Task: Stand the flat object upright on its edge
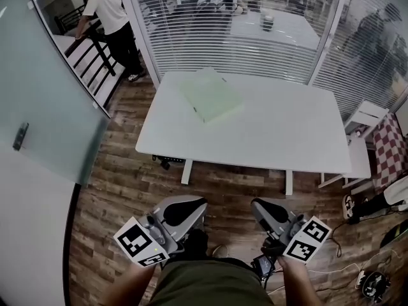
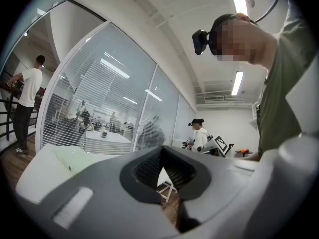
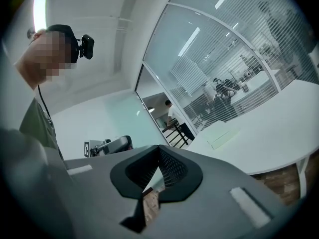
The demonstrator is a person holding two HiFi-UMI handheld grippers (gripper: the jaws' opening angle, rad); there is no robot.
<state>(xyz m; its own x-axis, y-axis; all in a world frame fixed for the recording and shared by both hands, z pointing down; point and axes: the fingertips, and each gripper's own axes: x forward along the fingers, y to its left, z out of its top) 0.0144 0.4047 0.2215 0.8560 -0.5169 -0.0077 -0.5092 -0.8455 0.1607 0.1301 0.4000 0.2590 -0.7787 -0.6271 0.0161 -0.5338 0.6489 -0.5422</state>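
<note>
Holding my left gripper point(image 1: 187, 210) and right gripper point(image 1: 264, 210) clenched shut with nothing between the jaws, near me over the wood floor point(image 1: 124, 183), black-and-white square markers point(image 1: 135, 240) on their cubes, pale green pad point(image 1: 211, 94) lying flat at the table's point(image 1: 287, 129) far left, well apart from both

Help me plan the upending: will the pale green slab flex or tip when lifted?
The pale green slab lies flat with straight edges, so probably stiff. Its thin side suggests easy tipping once upright. On the smooth white table it may slide.
</note>
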